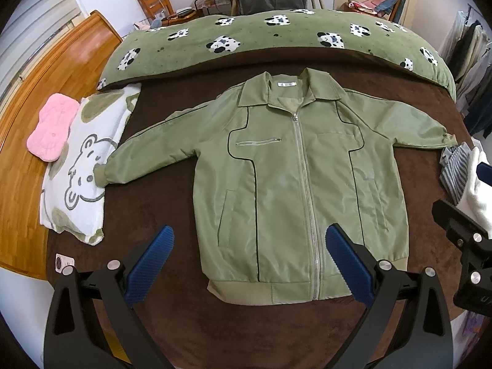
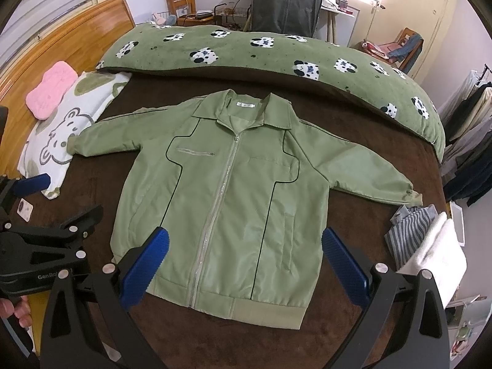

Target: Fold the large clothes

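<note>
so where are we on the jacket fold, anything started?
Done: the green jacket lies flat on the brown bedspread, face up, zipped, both sleeves spread out. In hand: nothing; the left gripper and right gripper are both open above the hem, holding no cloth. Left: every fold, sleeves and body. The striped and white clothes at the right already sit folded.

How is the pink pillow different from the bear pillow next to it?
The pink pillow is plain pink, while the bear pillow is white with green patches and a bear drawn in outline. The pink pillow looks smaller; the bear pillow is longer. The pink pillow touches nothing of the green jacket, while the bear pillow has a jacket cuff lying on it. Both sit together at the wooden headboard.
</note>
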Demonstrator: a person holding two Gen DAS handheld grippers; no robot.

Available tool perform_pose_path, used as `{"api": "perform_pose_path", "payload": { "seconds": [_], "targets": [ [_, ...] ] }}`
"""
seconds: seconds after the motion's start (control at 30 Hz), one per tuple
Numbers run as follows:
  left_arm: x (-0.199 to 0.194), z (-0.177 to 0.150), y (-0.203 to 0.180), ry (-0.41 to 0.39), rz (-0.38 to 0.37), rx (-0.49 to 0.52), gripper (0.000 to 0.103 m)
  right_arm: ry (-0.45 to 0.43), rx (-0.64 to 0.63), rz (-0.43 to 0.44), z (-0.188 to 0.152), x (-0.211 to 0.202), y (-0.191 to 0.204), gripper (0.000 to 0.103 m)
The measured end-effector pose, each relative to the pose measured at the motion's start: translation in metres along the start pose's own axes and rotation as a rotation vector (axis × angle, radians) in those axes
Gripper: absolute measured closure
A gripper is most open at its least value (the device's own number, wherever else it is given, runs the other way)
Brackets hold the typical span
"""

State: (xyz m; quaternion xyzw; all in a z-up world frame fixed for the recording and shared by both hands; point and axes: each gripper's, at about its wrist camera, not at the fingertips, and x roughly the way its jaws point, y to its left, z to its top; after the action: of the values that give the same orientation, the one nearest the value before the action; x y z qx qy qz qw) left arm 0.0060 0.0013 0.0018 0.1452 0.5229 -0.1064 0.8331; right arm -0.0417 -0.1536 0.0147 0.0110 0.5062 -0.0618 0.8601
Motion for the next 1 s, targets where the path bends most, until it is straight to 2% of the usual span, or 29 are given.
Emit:
{"api": "perform_pose_path", "payload": {
  "seconds": [1.0],
  "targets": [
    [-0.0006,-0.0035,0.0041,0.004,-0.012,-0.007,0.006,-0.005,-0.005,-0.005,-0.0012,0.0035,-0.003,0.006]
  ]
}}
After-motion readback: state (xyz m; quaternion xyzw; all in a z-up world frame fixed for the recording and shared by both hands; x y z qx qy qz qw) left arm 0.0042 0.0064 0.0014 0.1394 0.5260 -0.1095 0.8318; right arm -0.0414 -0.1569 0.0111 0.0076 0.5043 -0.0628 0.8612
